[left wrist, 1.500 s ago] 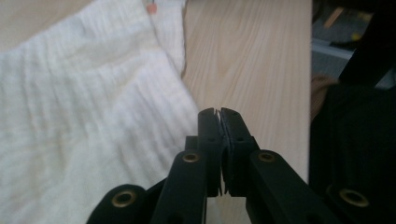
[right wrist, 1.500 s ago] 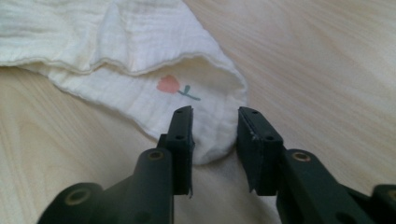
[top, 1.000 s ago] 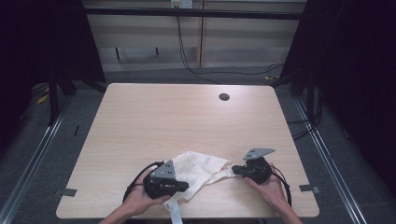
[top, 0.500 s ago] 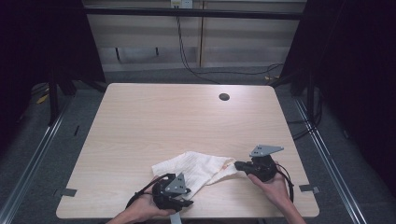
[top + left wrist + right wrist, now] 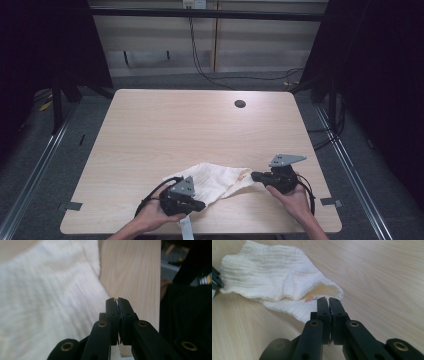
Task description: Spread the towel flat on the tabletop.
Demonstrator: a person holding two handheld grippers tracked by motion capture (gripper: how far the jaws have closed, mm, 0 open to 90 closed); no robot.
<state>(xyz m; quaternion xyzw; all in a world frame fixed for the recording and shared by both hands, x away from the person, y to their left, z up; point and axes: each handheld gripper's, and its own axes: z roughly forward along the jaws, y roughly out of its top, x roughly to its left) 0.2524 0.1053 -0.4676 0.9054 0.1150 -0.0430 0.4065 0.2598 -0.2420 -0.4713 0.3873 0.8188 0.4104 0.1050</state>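
The left gripper (image 5: 199, 205) is near the table's (image 5: 200, 125) front edge, its jaws having just closed and now clenched on the near edge of the white cloth (image 5: 215, 180). The cloth lies crumpled in the middle. On the right, the right gripper (image 5: 256, 176) is clenched on the cloth's right corner.

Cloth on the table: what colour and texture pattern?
The cloth is cream-white with a fine crinkled rib weave and a small orange mark near one edge; the right gripper view shows it best.
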